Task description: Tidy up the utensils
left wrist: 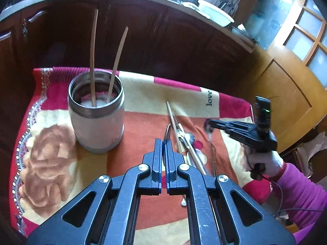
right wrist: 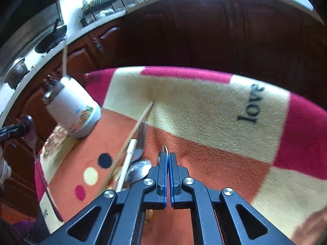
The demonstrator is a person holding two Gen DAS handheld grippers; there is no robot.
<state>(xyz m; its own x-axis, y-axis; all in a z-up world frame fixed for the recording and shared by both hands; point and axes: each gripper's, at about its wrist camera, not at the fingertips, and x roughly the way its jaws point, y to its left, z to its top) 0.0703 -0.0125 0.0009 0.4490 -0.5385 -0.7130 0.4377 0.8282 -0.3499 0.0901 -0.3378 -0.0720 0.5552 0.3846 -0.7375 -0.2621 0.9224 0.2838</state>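
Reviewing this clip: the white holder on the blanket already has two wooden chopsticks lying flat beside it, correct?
Not quite. The two wooden chopsticks are not lying flat beside the white holder; they stand inside it, as the left wrist view shows. The holder does sit on the blanket.

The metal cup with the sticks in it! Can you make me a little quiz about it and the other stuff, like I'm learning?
1. How many wooden chopsticks stand in the canister?
2. True or false: the canister lies tipped over on the blanket.
3. What does the left gripper hold? A: a spoon. B: a cup. C: nothing.

Key: 1. two. 2. false, it stands upright. 3. A.
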